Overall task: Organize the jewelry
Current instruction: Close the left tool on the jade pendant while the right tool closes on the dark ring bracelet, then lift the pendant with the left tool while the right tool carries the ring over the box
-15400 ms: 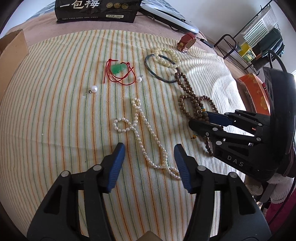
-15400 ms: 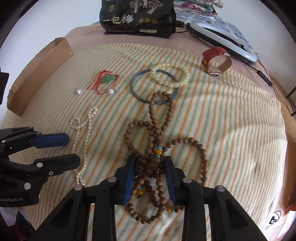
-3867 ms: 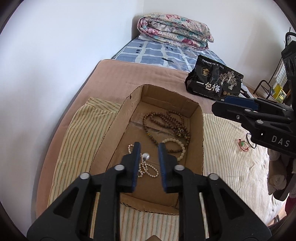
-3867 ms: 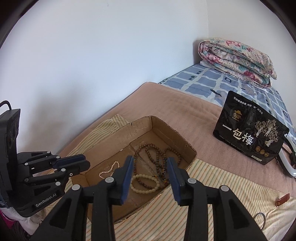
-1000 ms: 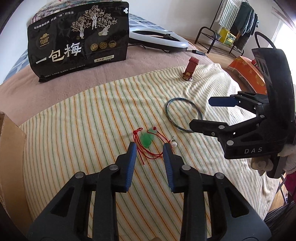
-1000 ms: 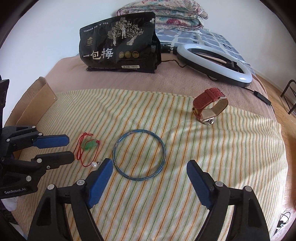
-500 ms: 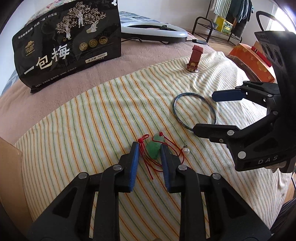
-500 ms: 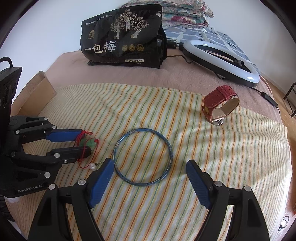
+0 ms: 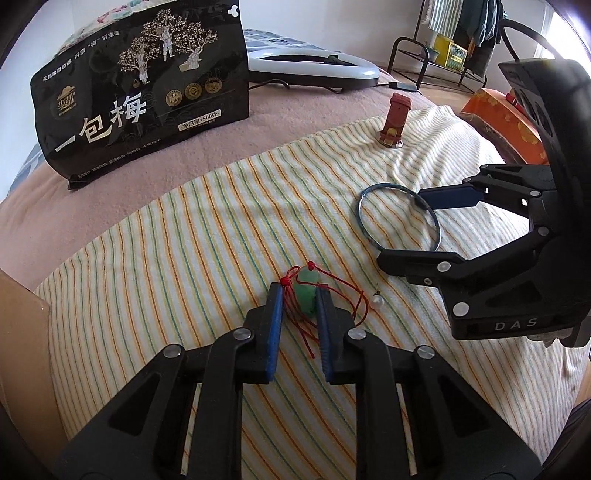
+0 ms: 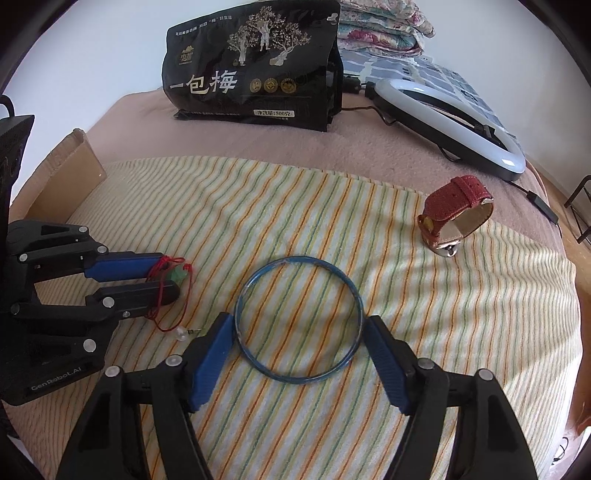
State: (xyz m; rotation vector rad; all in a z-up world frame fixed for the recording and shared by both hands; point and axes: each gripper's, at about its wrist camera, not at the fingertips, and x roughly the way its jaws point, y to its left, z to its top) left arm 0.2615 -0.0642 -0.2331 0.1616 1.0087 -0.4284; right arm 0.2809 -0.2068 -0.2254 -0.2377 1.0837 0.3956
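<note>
A green jade pendant (image 9: 306, 296) on a red cord (image 9: 351, 295) lies on the striped towel (image 9: 184, 258). My left gripper (image 9: 300, 291) has its blue pads on either side of the pendant, nearly closed on it; it also shows in the right wrist view (image 10: 168, 275), with the pendant (image 10: 177, 275) between its tips. A blue bangle (image 10: 299, 320) lies flat in front of my right gripper (image 10: 299, 326), whose open pads straddle its near half. The bangle (image 9: 399, 218) and the right gripper (image 9: 400, 225) also show in the left wrist view. A pearl earring (image 9: 377, 302) lies beside the cord.
A red-strapped watch (image 10: 456, 216) stands at the towel's far right. A black snack bag (image 10: 255, 62) and a ring light (image 10: 454, 122) lie behind. A cardboard box edge (image 10: 70, 166) is at the left. A folded quilt (image 10: 380, 22) is at the back.
My left gripper has moved forward and narrowed around the jade pendant. My right gripper has come down so that its open pads flank the blue bangle.
</note>
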